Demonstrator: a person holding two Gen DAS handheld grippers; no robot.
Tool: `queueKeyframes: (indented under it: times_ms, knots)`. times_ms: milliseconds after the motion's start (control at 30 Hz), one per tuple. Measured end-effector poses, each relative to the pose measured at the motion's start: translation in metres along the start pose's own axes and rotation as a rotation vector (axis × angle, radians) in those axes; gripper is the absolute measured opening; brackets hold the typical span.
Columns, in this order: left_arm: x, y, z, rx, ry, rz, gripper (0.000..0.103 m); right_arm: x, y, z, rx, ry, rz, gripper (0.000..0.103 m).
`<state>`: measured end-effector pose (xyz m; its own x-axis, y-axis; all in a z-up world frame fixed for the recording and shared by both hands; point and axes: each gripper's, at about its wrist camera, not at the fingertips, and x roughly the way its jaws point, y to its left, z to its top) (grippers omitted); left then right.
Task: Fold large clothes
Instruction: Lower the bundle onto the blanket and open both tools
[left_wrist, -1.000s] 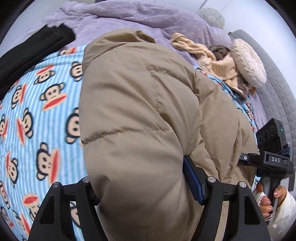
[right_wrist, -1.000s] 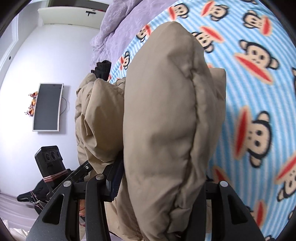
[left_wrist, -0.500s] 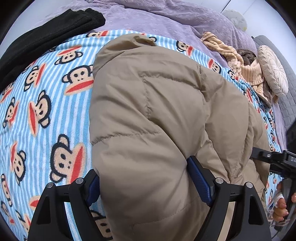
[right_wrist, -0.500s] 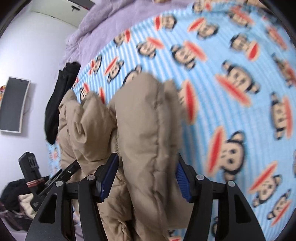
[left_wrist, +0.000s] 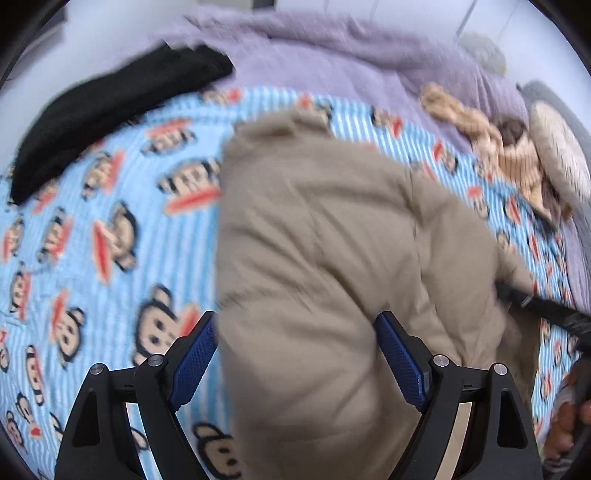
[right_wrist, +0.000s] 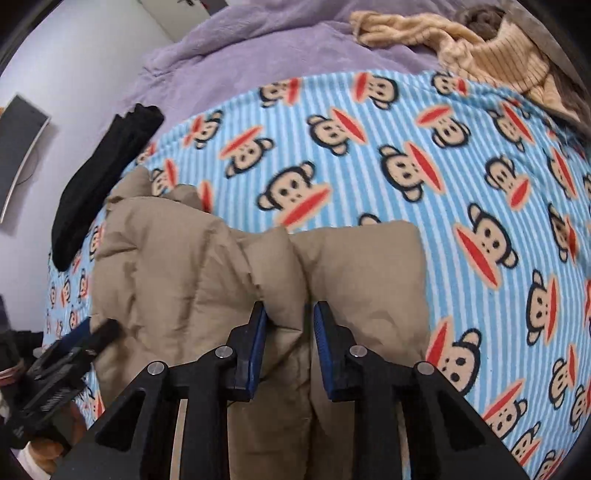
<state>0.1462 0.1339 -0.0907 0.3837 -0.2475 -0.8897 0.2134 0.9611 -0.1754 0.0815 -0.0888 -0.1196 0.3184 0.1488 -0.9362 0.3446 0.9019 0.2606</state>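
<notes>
The left wrist view is smeared with motion blur, so seams on the puffy tan quilted jacket (left_wrist: 325, 258) barely read. The left gripper (left_wrist: 295, 362) has its jaws spread wide around a thick bulge of padding; the right gripper (right_wrist: 290, 332) has narrow jaws pinching a ridge of the jacket's near edge. The jacket lies bunched on the bed's striped fleece monkey blanket (right_wrist: 406, 155). Farther off, a black garment (right_wrist: 99, 177) lies at the blanket's left edge, then a lilac plush cover (right_wrist: 258, 48) and a ribbed beige knit (right_wrist: 491, 55), cut off by the frame.
</notes>
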Motion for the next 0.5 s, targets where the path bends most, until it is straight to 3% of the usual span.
queueKeyframes:
  times_ms: [67, 167, 500]
  knots:
    - [-0.007, 0.004, 0.009, -0.017, -0.063, 0.006, 0.087, 0.009, -0.016, -0.002, 0.052, 0.027, 0.008, 0.027]
    - [0.02, -0.001, 0.016, 0.013, 0.016, 0.017, 0.087, 0.015, -0.019, -0.007, 0.035, 0.036, -0.021, 0.025]
    - [0.05, -0.008, 0.007, 0.016, 0.054, 0.004, 0.093, 0.024, -0.028, -0.014, 0.019, 0.055, -0.044, 0.025]
